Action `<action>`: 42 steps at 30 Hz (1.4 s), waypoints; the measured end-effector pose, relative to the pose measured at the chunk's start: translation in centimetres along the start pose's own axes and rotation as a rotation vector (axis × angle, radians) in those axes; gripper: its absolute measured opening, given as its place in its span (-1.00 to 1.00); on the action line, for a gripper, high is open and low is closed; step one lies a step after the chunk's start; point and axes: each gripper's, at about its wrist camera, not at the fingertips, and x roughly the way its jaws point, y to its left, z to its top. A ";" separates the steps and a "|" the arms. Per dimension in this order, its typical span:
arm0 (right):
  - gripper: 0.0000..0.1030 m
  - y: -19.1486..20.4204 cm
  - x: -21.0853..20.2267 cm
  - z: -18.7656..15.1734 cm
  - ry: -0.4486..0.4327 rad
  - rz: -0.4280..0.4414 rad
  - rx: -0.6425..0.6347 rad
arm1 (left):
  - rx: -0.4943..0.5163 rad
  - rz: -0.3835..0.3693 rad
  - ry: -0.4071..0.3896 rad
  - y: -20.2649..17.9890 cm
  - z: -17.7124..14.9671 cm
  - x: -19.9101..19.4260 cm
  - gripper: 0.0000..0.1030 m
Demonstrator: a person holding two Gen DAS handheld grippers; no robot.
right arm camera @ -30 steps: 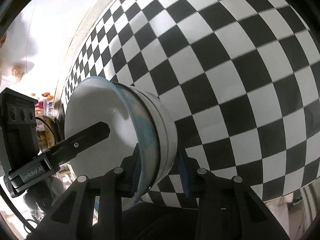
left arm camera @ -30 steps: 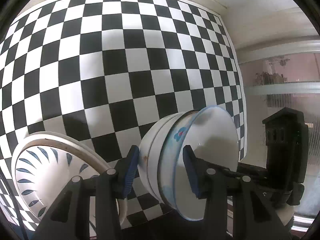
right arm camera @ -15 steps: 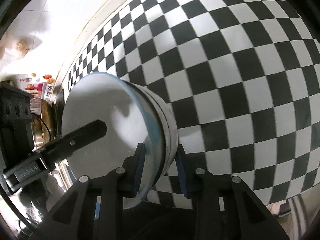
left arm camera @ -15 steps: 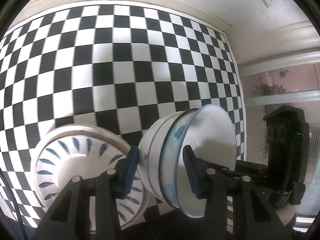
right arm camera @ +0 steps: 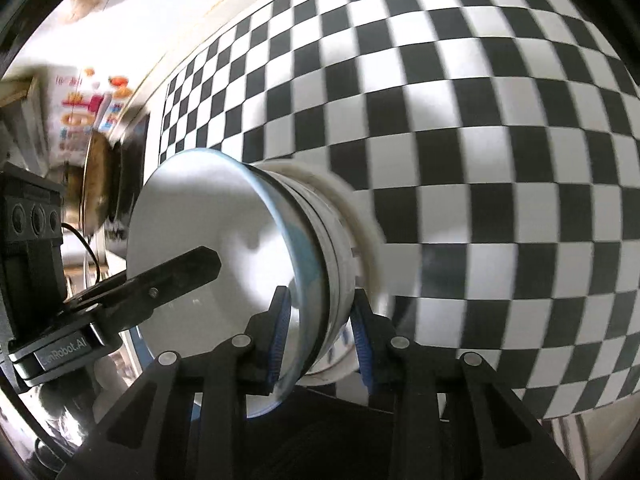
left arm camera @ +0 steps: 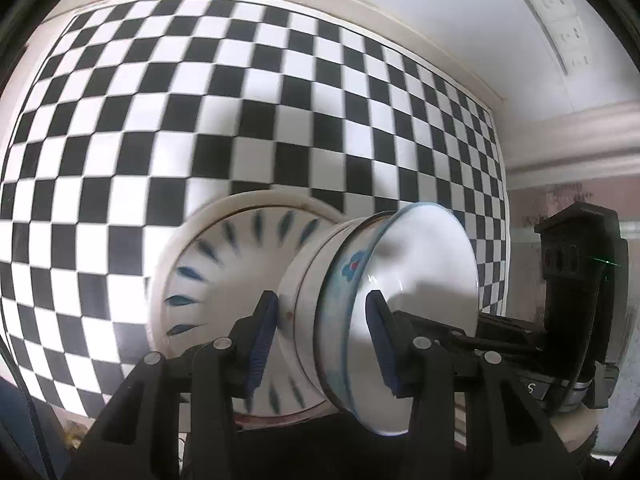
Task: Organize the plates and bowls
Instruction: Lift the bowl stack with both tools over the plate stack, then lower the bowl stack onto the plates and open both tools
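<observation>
Checkered desk (left arm camera: 120,160) below, my left tool (left arm camera: 320,336) and right tool (right arm camera: 320,332) both pinching the nested bowls (left arm camera: 360,300) over the leaf-pattern plate (left arm camera: 224,280), gotta lower them level next.

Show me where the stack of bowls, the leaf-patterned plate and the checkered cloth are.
stack of bowls (left arm camera: 416,280), left wrist view, on the white inside of the top bowl.
leaf-patterned plate (left arm camera: 224,264), left wrist view, on its patterned face.
checkered cloth (left arm camera: 200,100), left wrist view, on bare squares above the plate.

A home kitchen: checkered tablecloth (left arm camera: 240,120), brass pot (right arm camera: 96,184), wall sockets (left arm camera: 560,20)
</observation>
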 end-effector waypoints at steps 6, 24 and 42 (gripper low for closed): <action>-0.36 2.3 1.8 -0.1 0.031 -0.017 -0.044 | -0.052 0.011 -0.008 2.6 -1.0 -0.1 -0.20; -0.36 4.9 3.9 0.5 0.024 -0.083 -0.073 | -0.066 0.022 0.030 4.7 -1.9 1.4 -0.20; -0.37 5.1 4.1 0.0 0.023 -0.120 -0.055 | -0.047 0.044 0.026 4.3 -2.0 1.7 -0.20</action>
